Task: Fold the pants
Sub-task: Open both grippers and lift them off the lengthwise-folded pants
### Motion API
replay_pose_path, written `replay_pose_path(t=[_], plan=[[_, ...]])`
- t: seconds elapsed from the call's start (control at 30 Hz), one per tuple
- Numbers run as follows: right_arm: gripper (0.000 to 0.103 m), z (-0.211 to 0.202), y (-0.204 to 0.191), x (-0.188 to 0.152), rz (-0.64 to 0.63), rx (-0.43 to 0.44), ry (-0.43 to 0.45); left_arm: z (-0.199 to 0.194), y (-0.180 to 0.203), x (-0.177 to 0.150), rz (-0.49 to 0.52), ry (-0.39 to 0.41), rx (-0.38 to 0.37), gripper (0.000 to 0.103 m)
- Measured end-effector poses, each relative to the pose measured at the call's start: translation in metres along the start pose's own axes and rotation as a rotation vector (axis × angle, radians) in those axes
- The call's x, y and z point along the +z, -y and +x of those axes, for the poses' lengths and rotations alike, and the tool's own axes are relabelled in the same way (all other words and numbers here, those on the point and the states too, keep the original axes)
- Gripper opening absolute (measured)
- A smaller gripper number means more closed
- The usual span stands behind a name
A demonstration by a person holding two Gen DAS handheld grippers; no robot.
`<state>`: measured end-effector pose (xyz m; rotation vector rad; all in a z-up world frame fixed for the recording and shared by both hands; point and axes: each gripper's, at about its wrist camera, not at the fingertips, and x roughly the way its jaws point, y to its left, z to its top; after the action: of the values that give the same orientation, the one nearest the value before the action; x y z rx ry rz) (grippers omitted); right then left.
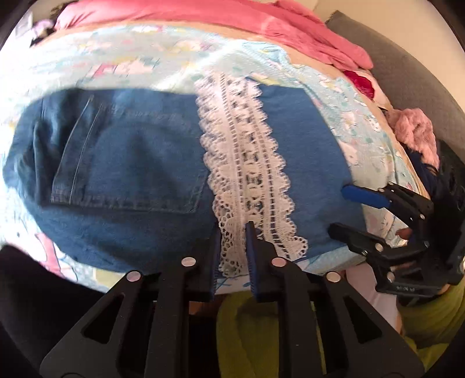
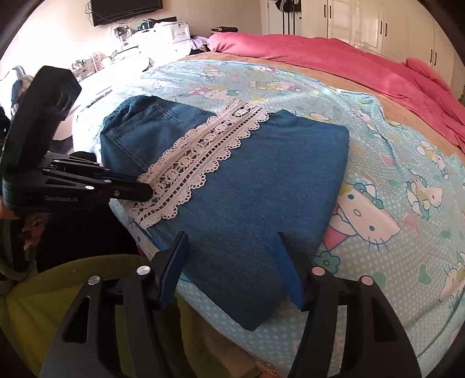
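A bedroom in a home: a bed [image 2: 407, 162] with a cartoon-cat sheet [image 2: 392, 232] and a pink duvet [image 2: 334, 58], white wardrobe doors [image 2: 377, 26] along the far wall, a wall-mounted television [image 2: 125, 10], and a cluttered white dresser [image 2: 162, 35].

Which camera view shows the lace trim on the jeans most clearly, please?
The right wrist view: the lace trim runs sharp and whole across the jeans. The left wrist view shows it blurred, its near end between the left gripper's fingers.

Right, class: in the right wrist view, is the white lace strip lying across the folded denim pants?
Yes: the white lace strip runs diagonally over the top of the folded denim pants on the bed.
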<state>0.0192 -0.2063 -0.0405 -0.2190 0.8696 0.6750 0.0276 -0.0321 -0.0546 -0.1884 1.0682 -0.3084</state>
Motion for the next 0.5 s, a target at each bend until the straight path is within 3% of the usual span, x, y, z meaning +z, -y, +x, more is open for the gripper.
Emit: replay_pose_path(t=[0.37,0.5], plan=[[0.061,0.004,0.006,-0.009,0.006,-0.017,-0.006,0.003,0.007,0.000,0.037,0.000,0.014,0.021],[0.061,-0.006,0.013,-0.006,0.058,0.019,0.004,0.000,0.010,0.001,0.040,0.008,0.021,0.032]])
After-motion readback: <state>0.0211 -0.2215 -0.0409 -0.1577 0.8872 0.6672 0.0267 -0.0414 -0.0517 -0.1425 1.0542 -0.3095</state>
